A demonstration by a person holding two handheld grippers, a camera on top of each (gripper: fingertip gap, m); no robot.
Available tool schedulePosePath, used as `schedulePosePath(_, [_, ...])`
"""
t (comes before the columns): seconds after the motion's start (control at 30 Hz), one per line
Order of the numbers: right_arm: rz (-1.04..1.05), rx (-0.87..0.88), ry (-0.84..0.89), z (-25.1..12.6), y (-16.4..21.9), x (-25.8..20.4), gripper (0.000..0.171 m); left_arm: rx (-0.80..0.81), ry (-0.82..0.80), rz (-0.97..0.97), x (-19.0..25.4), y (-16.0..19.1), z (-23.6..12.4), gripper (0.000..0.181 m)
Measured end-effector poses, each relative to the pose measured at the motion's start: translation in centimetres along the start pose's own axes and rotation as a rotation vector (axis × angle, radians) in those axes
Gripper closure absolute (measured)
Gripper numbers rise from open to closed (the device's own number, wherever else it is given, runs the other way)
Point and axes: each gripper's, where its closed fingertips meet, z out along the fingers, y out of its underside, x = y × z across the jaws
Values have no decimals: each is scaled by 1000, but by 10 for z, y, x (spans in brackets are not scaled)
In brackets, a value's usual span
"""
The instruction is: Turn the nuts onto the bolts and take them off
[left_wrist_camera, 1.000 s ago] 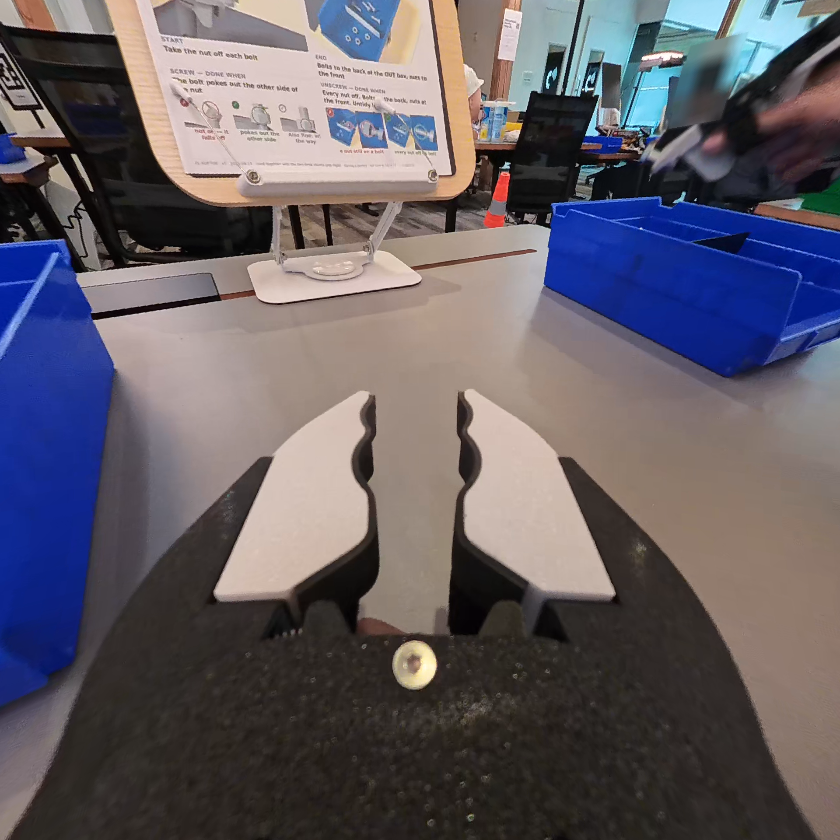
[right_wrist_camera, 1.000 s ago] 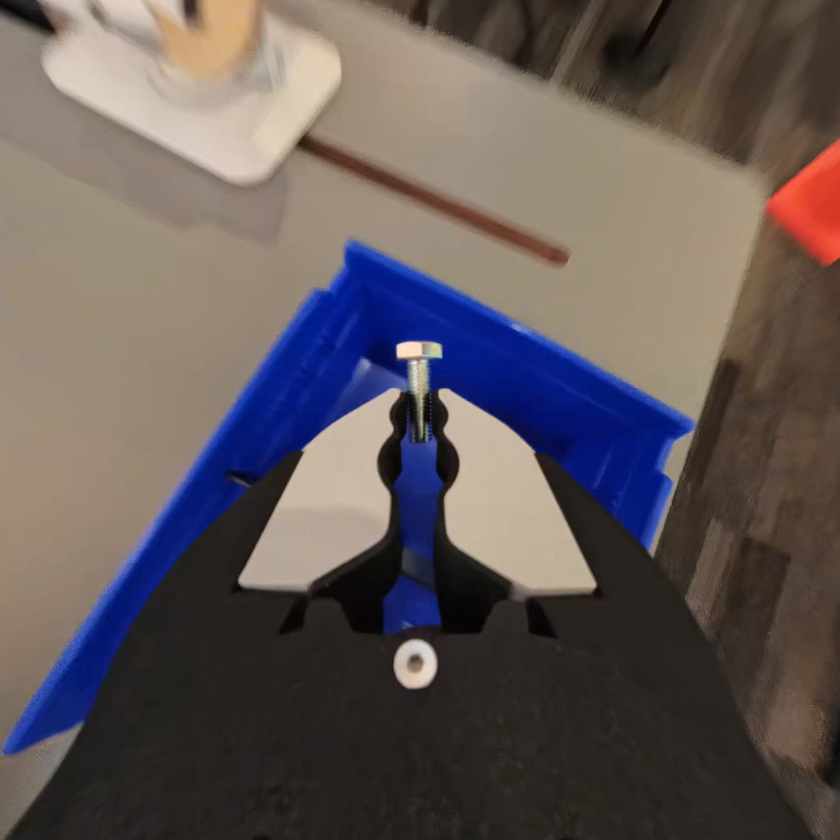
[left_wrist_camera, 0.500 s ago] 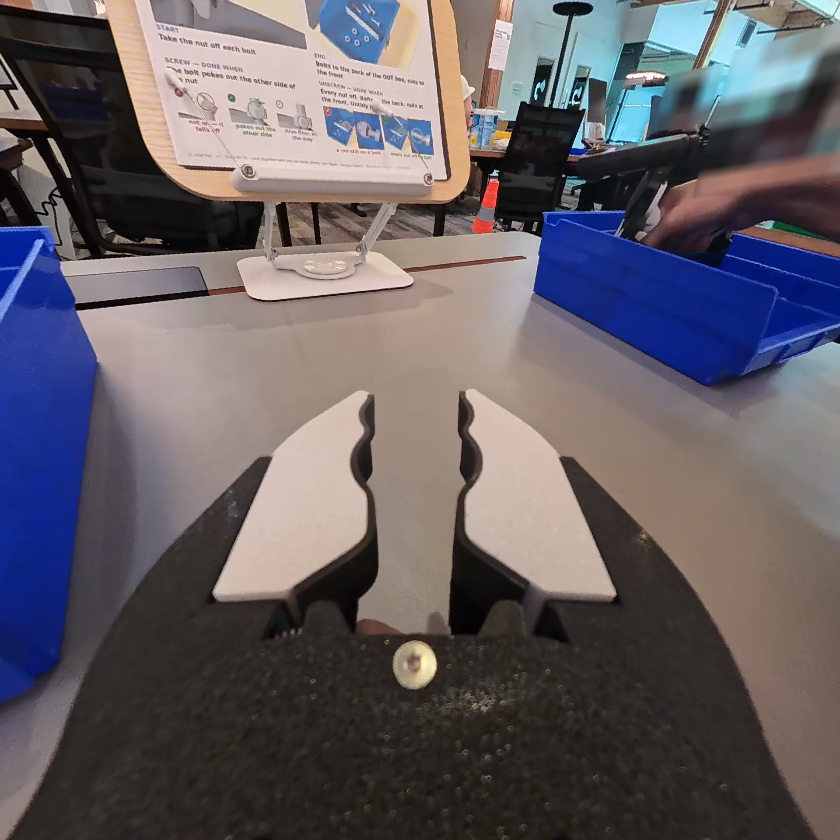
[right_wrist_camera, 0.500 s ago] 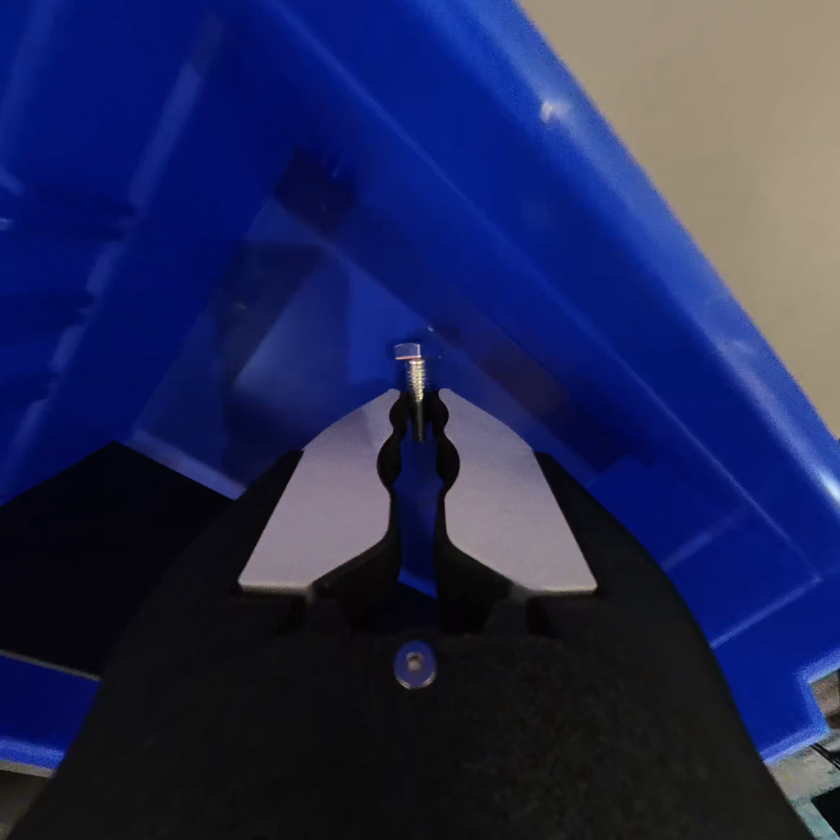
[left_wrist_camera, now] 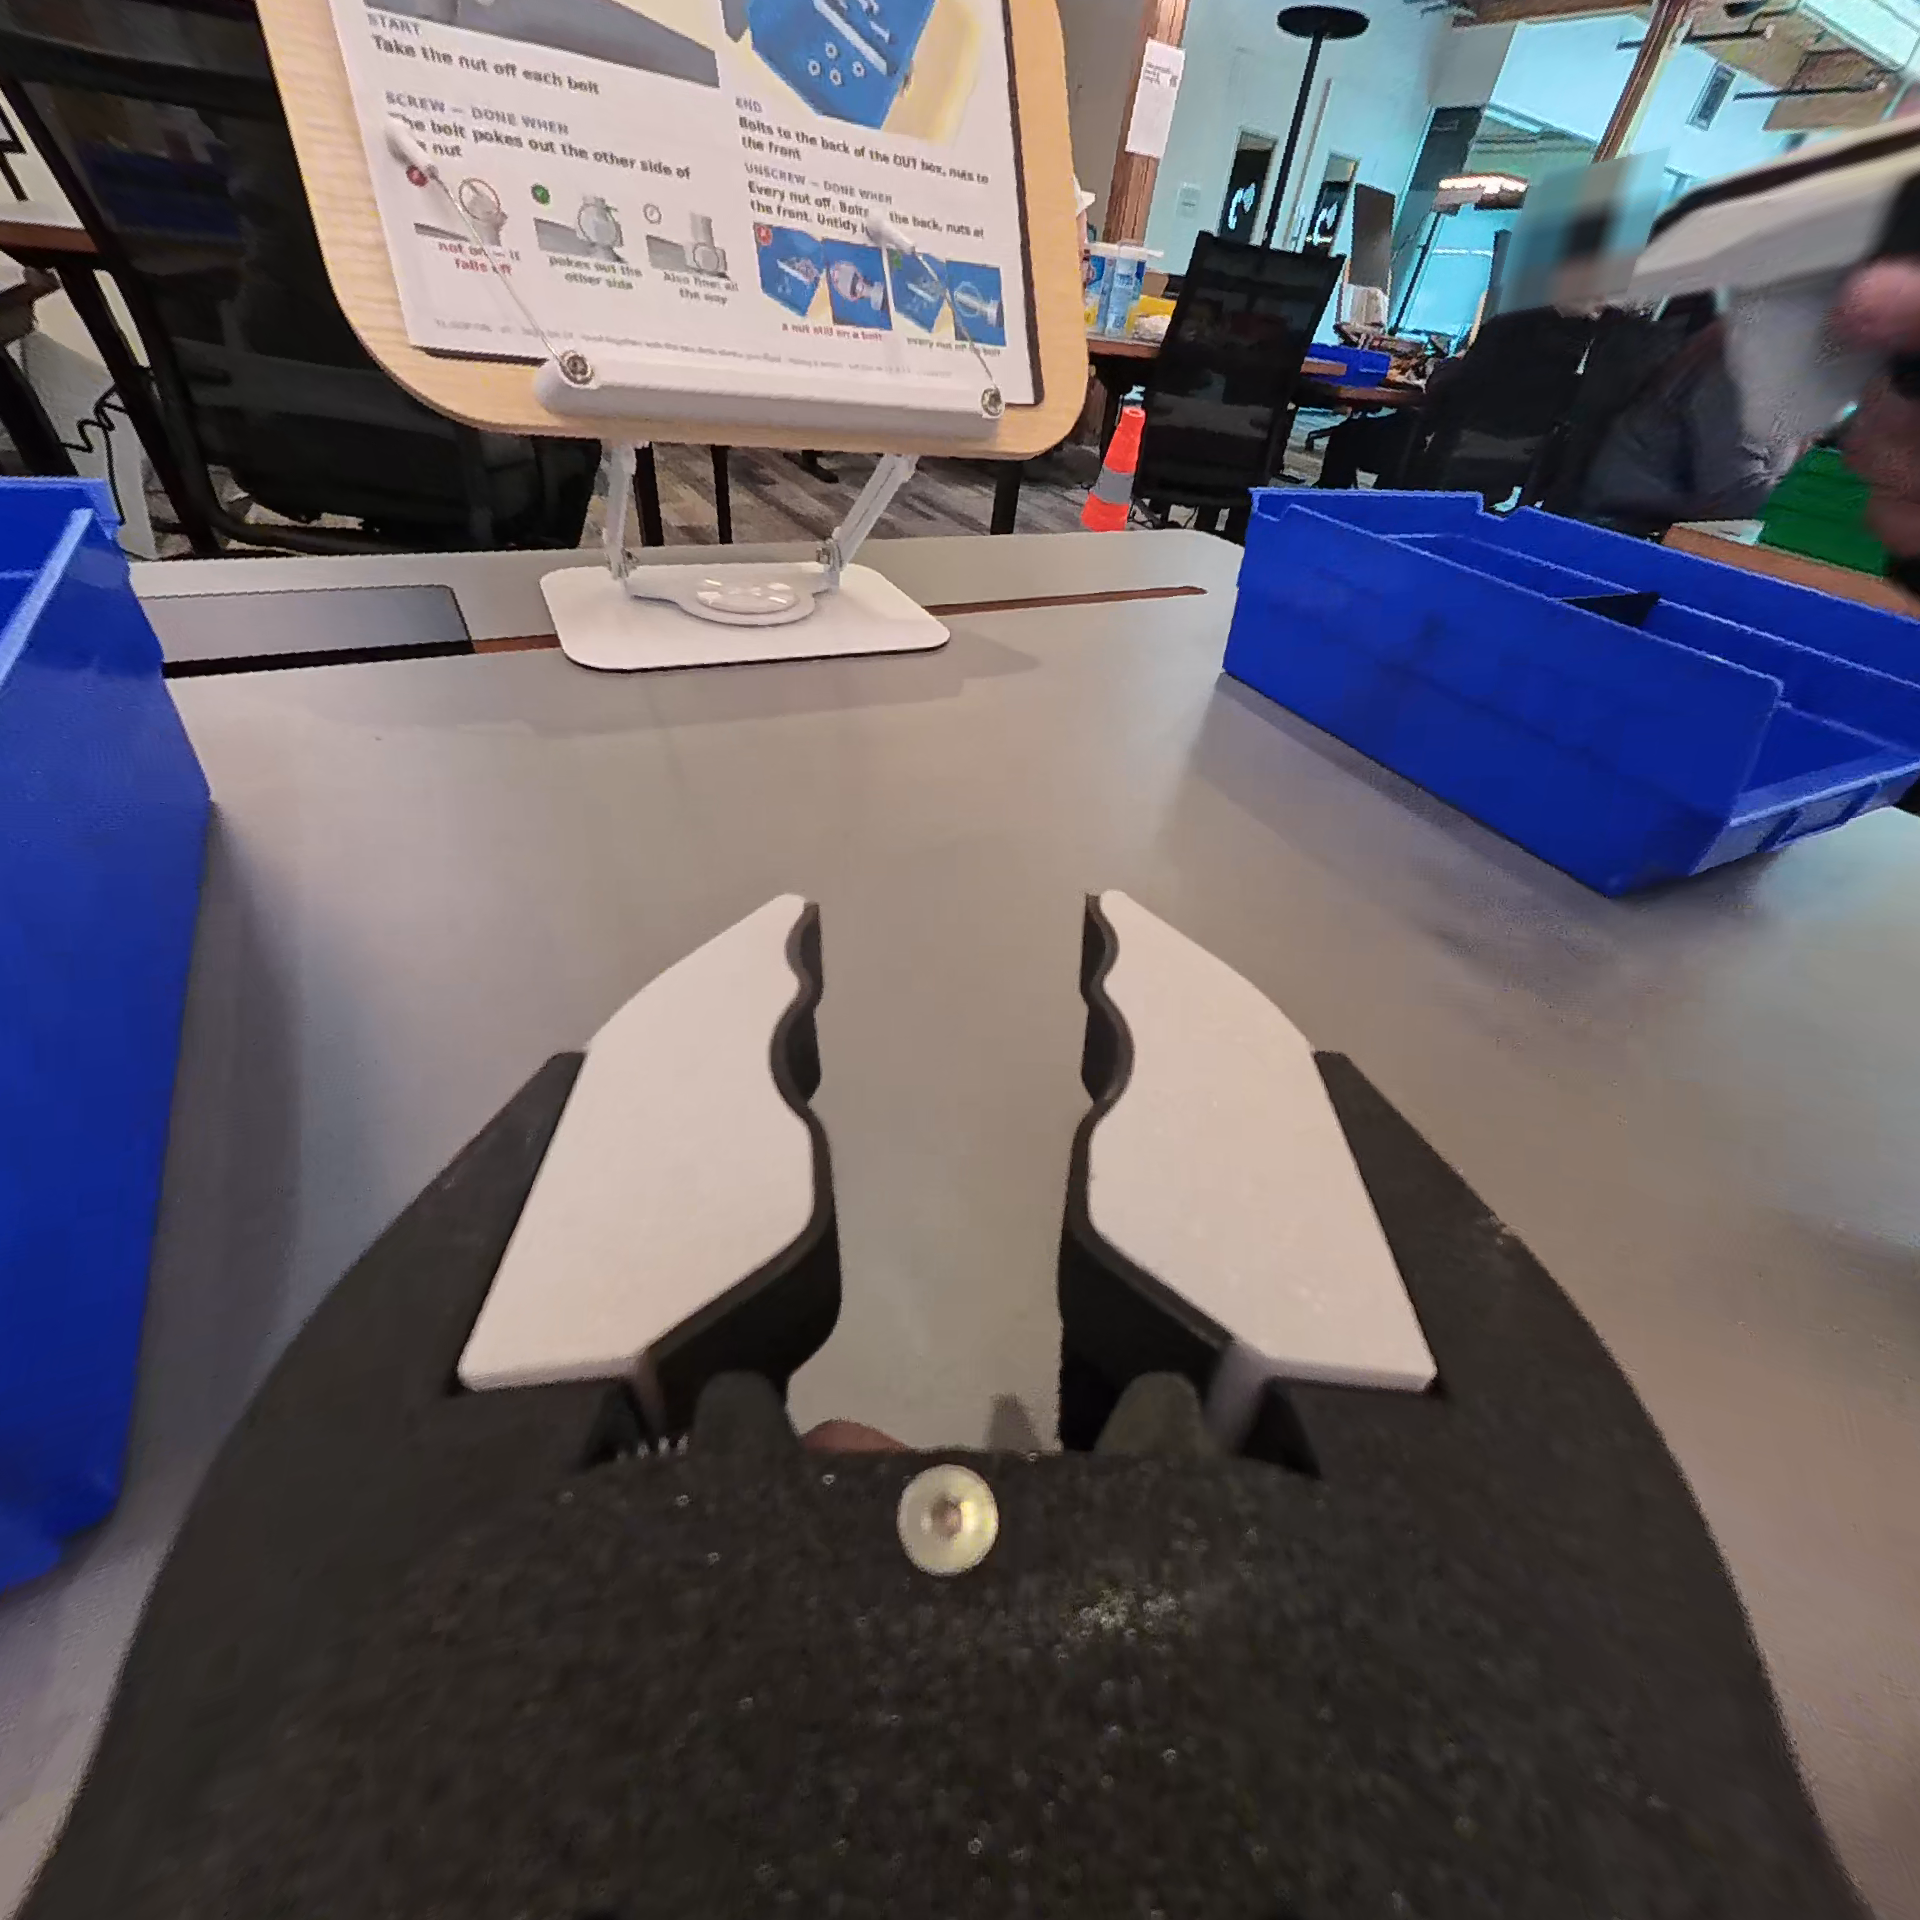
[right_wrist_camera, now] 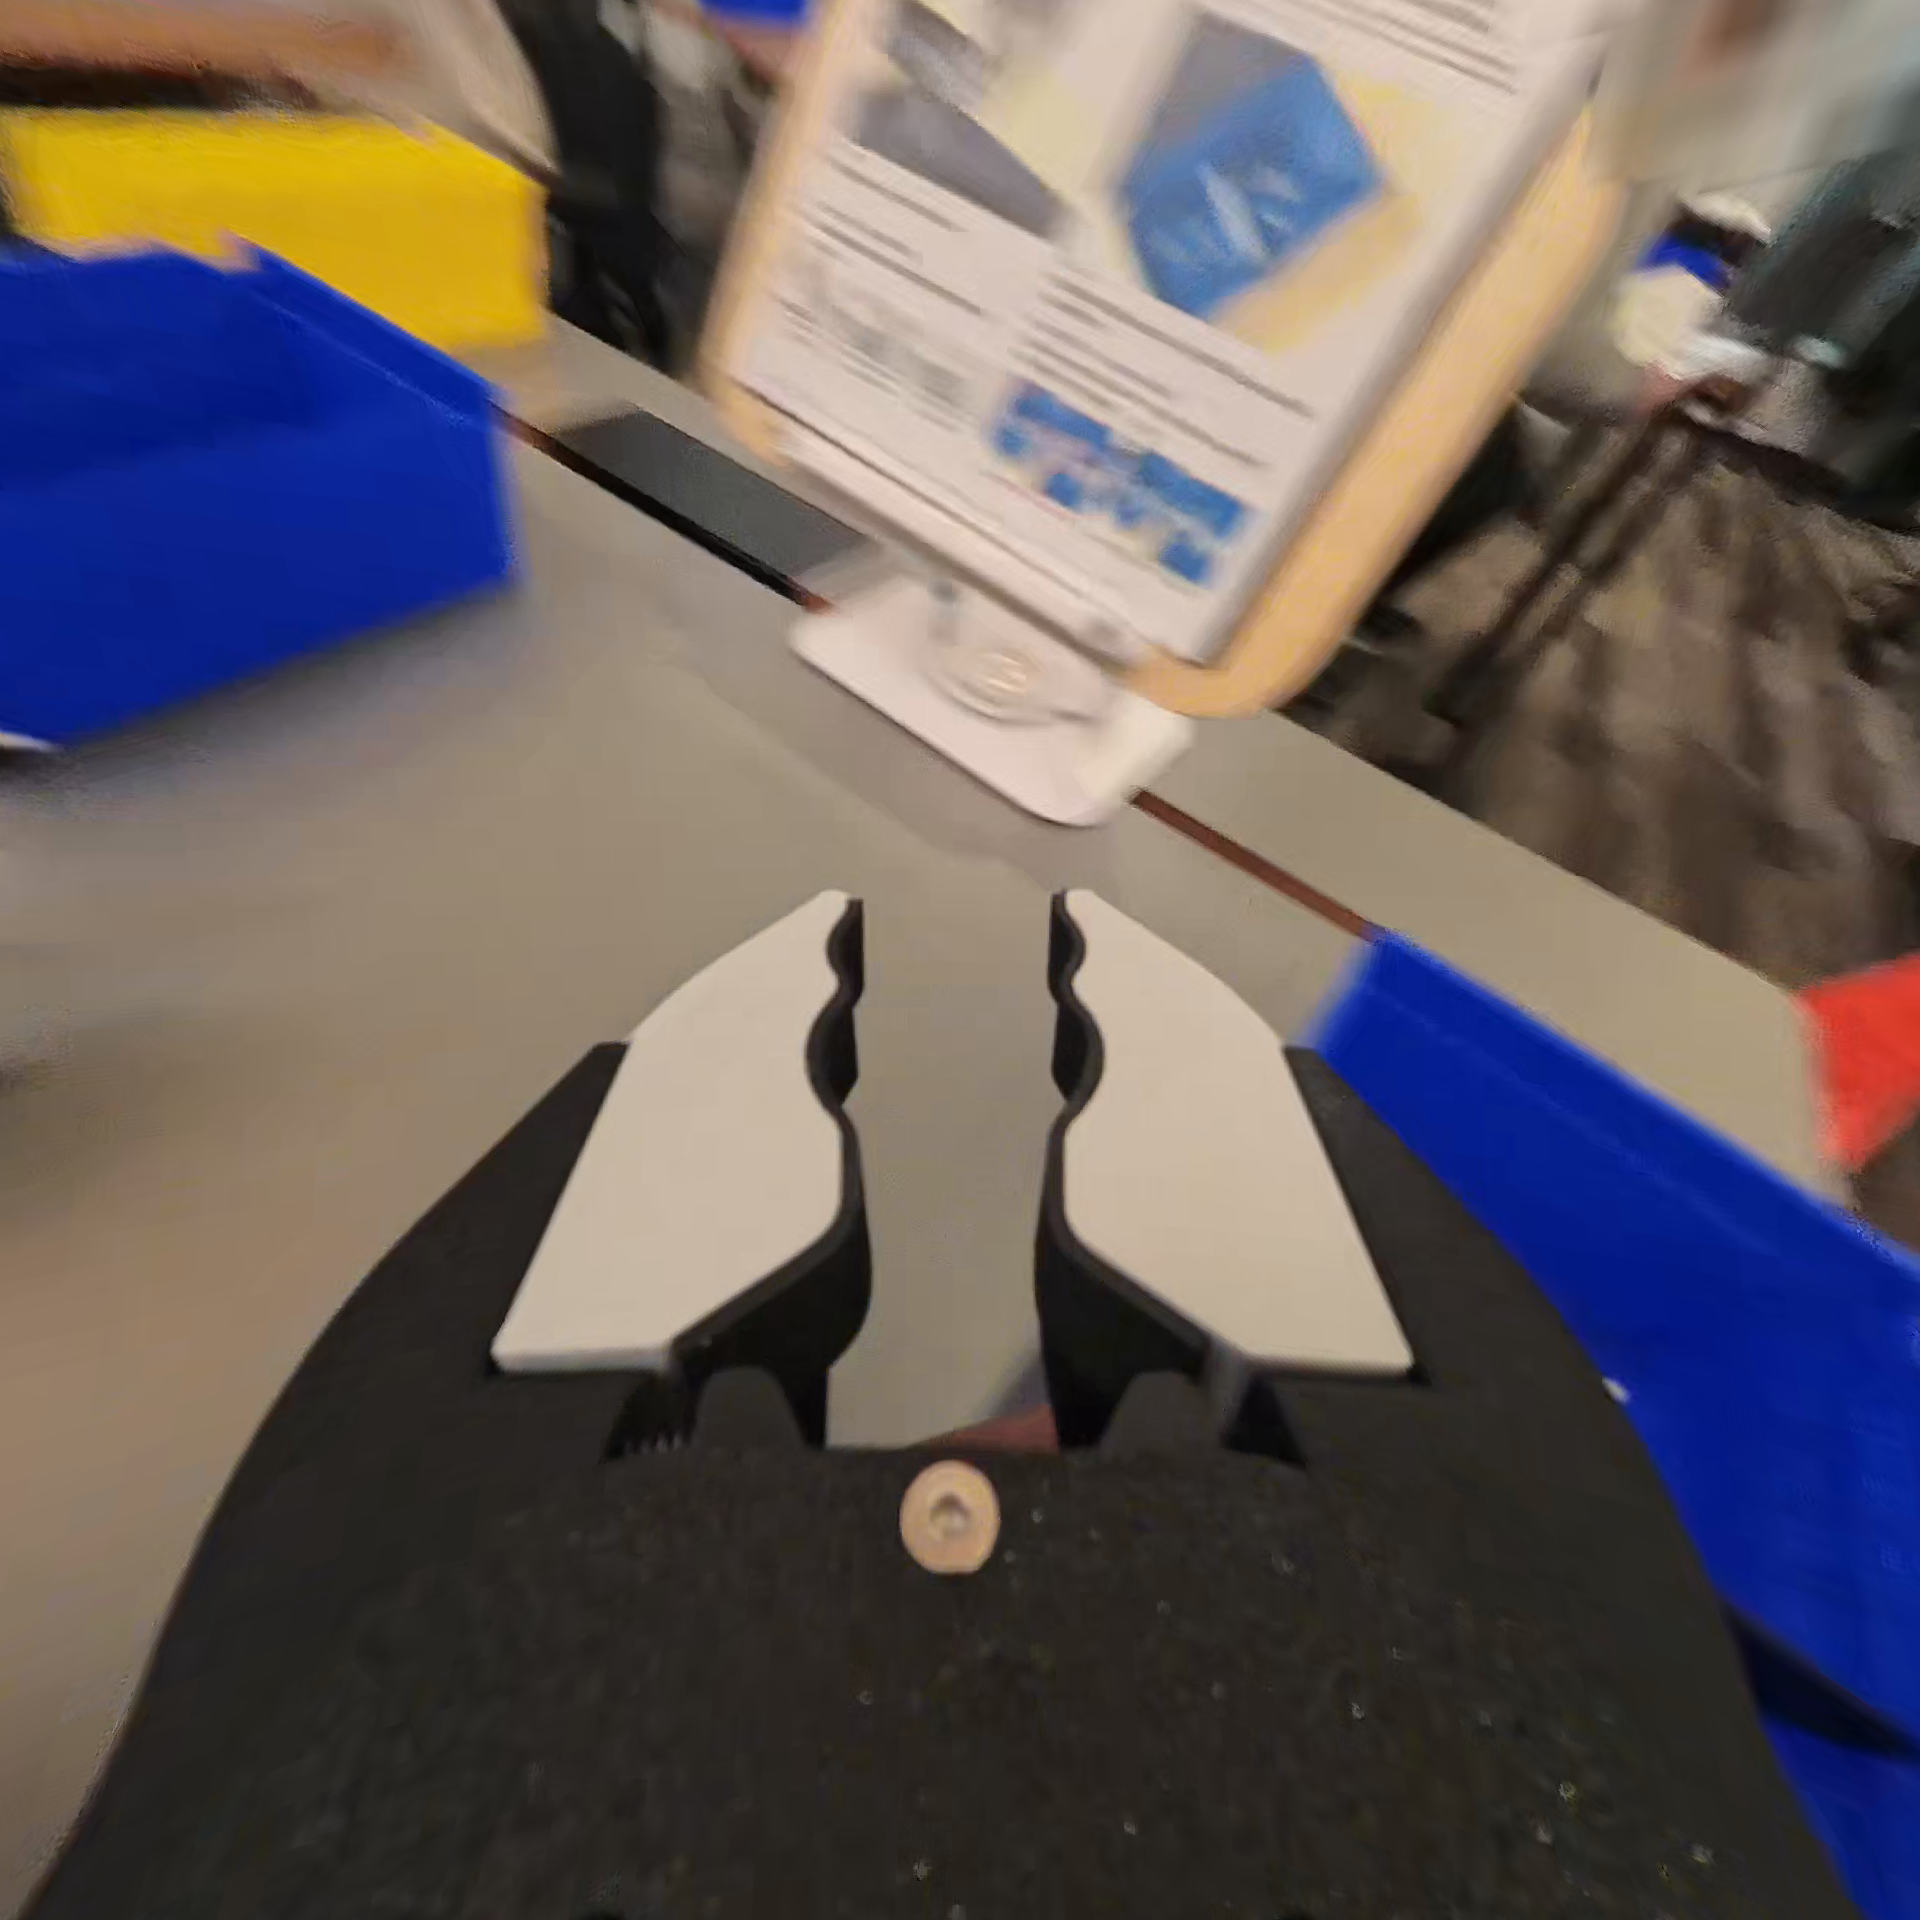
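Two hand-held grippers appear, each over the grey surface [left_wrist_camera: 935, 790]. The left hand-held gripper [left_wrist_camera: 948, 914] is released: its white-faced fingers [left_wrist_camera: 665, 1153] stand apart with only bare surface between them. The right hand-held gripper [right_wrist_camera: 956, 914] is likewise released and grasps nothing; its view is blurred by motion. No nut or bolt can be made out in either view, so their place cannot be told. A blue bin [left_wrist_camera: 1496, 686] with a dark divider lies at the right of the surface in the left wrist view; what it holds is hidden behind its wall. A second blue bin [left_wrist_camera: 83, 935] stands at the left edge, near the left hand-held gripper. At the far side of the surface a white stand [left_wrist_camera: 743, 623] carries a wooden board with a printed instruction sheet [left_wrist_camera: 686, 187]. Beyond the far edge stands an orange cone [left_wrist_camera: 1114, 468]. In the right wrist view a yellow bin [right_wrist_camera: 281, 208] shows behind the left blue bin.
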Motion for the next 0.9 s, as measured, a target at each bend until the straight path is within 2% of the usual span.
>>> schedulePosePath(0.1, [100,86,-185,4,19,-104,134,-11,-5,2,0,1,1,131])
schedulePosePath(0.2, [225,129,-257,21,52,-161,133,-21,-4,19,2,3,2,130])
schedulePosePath(0.33, [271,238,-277,27,57,-189,137,-11,-3,24,3,2,1,125])
schedulePosePath(0.43, [213,262,-279,25,56,-198,139,-23,-13,6,1,3,1,126])
schedulePosePath(0.53, [210,293,-294,21,54,-199,143,-89,61,-90,7,4,-3,127])
schedulePosePath(0.6, [236,303,-302,20,54,-196,143,-117,116,-115,3,-14,-13,127])
schedulePosePath(0.67, [255,314,-310,19,53,-194,145,-146,95,-10,-24,-45,-24,127])
schedulePosePath(0.77, [258,319,-316,18,53,-194,145,-314,-5,136,-98,-80,-29,128])
schedulePosePath(0.83, [247,323,-315,17,53,-195,146,-486,-73,168,-155,-80,-21,127])
schedulePosePath(0.9, [239,328,-311,16,53,-195,147,-664,-92,120,-198,-60,-9,126])
